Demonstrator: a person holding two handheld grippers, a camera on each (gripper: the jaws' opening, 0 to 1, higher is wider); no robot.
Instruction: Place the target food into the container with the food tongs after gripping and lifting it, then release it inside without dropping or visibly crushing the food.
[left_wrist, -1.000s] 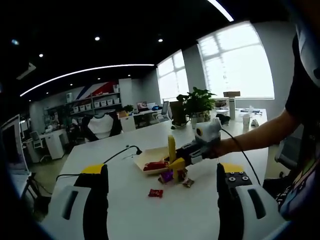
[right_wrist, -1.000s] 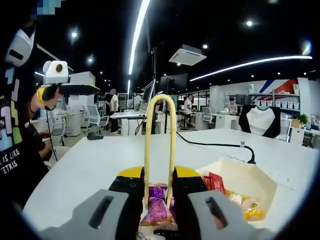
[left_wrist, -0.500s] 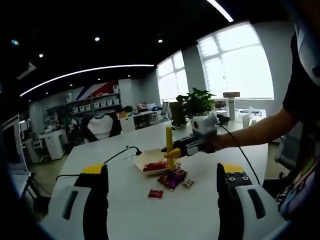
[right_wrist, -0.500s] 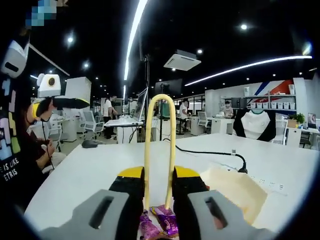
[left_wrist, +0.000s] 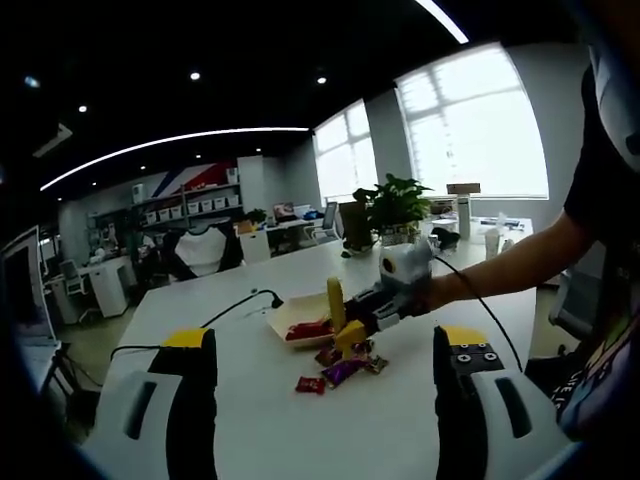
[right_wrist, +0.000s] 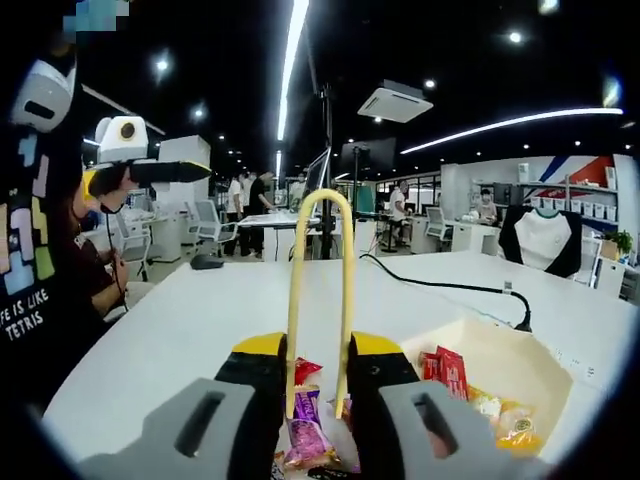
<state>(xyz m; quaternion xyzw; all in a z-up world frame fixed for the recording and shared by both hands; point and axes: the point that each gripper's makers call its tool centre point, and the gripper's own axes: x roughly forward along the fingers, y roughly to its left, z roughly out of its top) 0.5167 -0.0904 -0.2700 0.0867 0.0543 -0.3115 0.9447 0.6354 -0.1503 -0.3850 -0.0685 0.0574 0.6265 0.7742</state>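
Note:
In the right gripper view my right gripper (right_wrist: 318, 350) is shut on yellow food tongs (right_wrist: 318, 270), whose loop stands up between the jaws. A purple wrapped snack (right_wrist: 305, 435) lies under the tong tips beside a red snack (right_wrist: 306, 370); I cannot tell whether the tips pinch it. The cream container (right_wrist: 520, 350) sits to the right, with red packets (right_wrist: 443, 365) and yellow candies inside. In the left gripper view my left gripper (left_wrist: 325, 348) hangs open above the near table, and the right gripper (left_wrist: 365, 315) holds the tongs (left_wrist: 337, 303) low over loose snacks (left_wrist: 342, 371) beside the container (left_wrist: 290, 318).
A black cable (left_wrist: 240, 305) runs across the white table (left_wrist: 260, 420) behind the container. A person's arm (left_wrist: 510, 265) reaches in from the right. My left gripper (right_wrist: 150, 172) hangs high at the left in the right gripper view. Office desks and chairs stand beyond.
The right gripper rose with the tongs half a second ago and has come back down to the snacks by the container. The left gripper has stayed put and open.

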